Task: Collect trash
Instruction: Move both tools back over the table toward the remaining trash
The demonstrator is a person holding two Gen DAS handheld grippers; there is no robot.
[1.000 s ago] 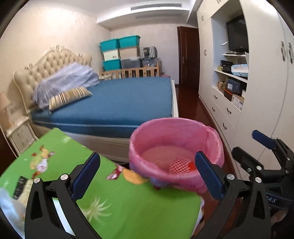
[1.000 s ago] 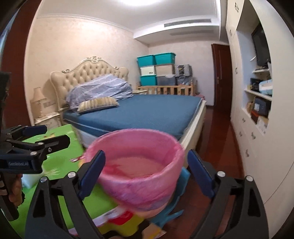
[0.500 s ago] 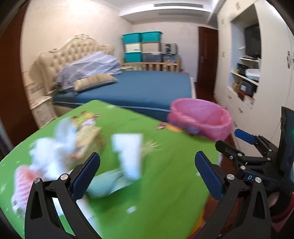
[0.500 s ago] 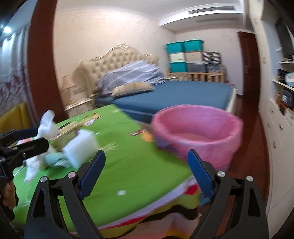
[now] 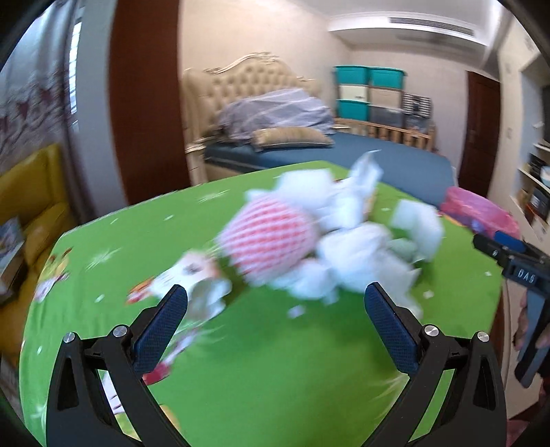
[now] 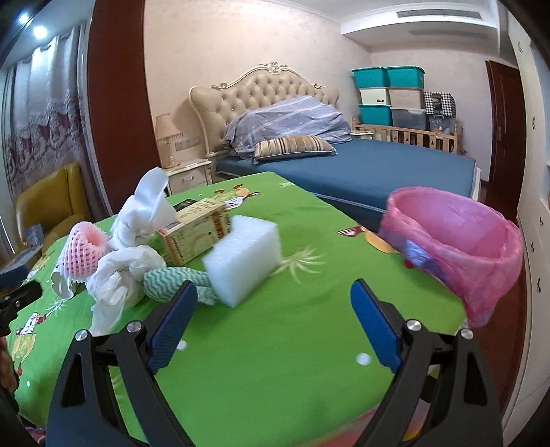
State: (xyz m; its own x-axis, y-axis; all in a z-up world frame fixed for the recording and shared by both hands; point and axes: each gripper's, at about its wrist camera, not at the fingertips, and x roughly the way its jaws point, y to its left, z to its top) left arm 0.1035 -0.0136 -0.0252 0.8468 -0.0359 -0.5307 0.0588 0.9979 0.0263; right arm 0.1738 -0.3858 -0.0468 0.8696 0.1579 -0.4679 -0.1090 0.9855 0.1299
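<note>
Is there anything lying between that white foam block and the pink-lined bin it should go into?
Nothing visible. Between the white foam block and the pink-lined bin lies only bare green tablecloth; the other trash sits on the block's far side.

- Pale pink walls (image 6: 240, 41), white ceiling (image 6: 395, 7).
- Bed (image 6: 378, 172) with blue cover and tufted beige headboard (image 6: 261, 89).
- Nightstand (image 6: 187, 175) bearing a lamp (image 6: 165, 137).
- Teal and grey bins (image 6: 388, 96) stacked behind.
- Dark door (image 6: 503, 127).
- Yellow chair (image 6: 51, 203) near patterned curtain (image 6: 37, 113).
</note>
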